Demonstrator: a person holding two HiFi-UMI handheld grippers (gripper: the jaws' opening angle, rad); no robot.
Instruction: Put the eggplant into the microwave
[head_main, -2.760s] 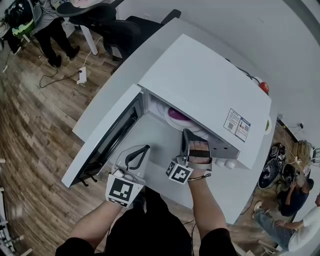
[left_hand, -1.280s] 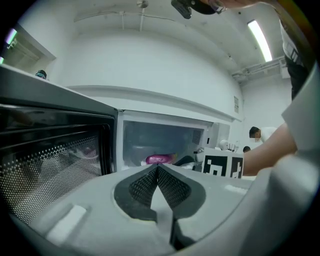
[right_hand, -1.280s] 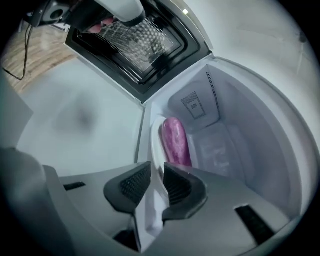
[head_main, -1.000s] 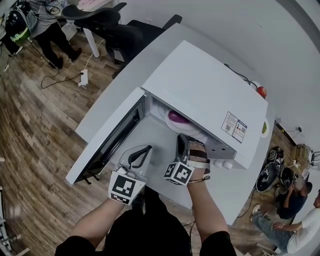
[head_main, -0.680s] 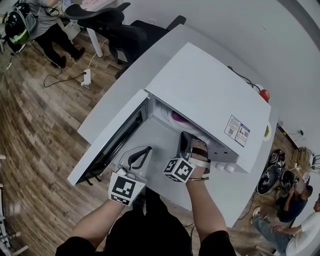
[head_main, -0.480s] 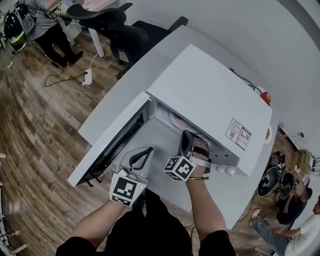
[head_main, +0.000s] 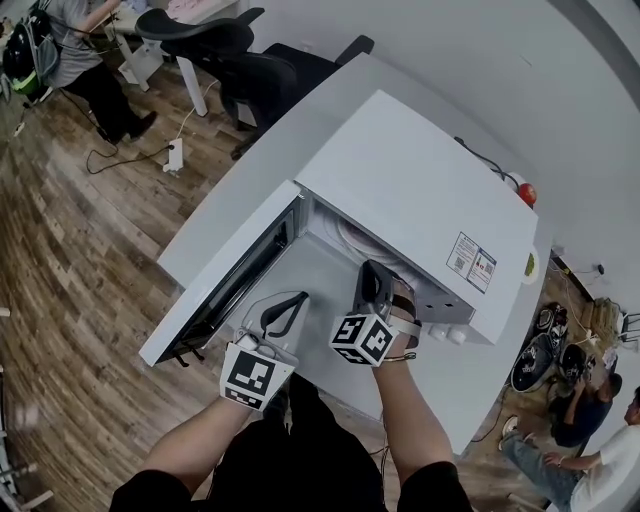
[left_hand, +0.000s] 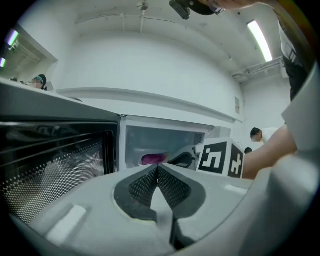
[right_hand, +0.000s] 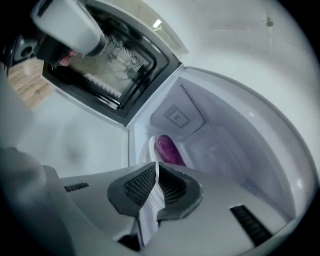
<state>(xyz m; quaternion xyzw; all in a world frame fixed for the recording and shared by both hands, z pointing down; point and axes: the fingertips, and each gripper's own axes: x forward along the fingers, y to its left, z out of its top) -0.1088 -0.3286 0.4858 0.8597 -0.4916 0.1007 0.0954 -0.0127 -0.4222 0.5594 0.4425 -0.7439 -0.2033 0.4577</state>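
Door (head_main: 230, 285) is swung wide open on the left. The left gripper (left_hand: 157, 170) is held shut w/ nothing in it, parked in front of the opening. The right gripper (right_hand: 154, 167) jaws have just been closing and are pressed together, empty, at the mouth of the microwave (head_main: 420, 190). The eggplant (right_hand: 167, 149) is seen lying on the white plate (right_hand: 145, 150) inside the cavity, touched by neither gripper. So placement looks done imo, and prob only backing out + shutting the door is left.

- Head view, centre: microwave (head_main: 420, 180) roof hides most of the cavity.
- Right gripper view: eggplant (right_hand: 166, 149) lower end hidden behind right tongs (right_hand: 156, 167).
- Sticker (head_main: 470, 262) print too small to read.
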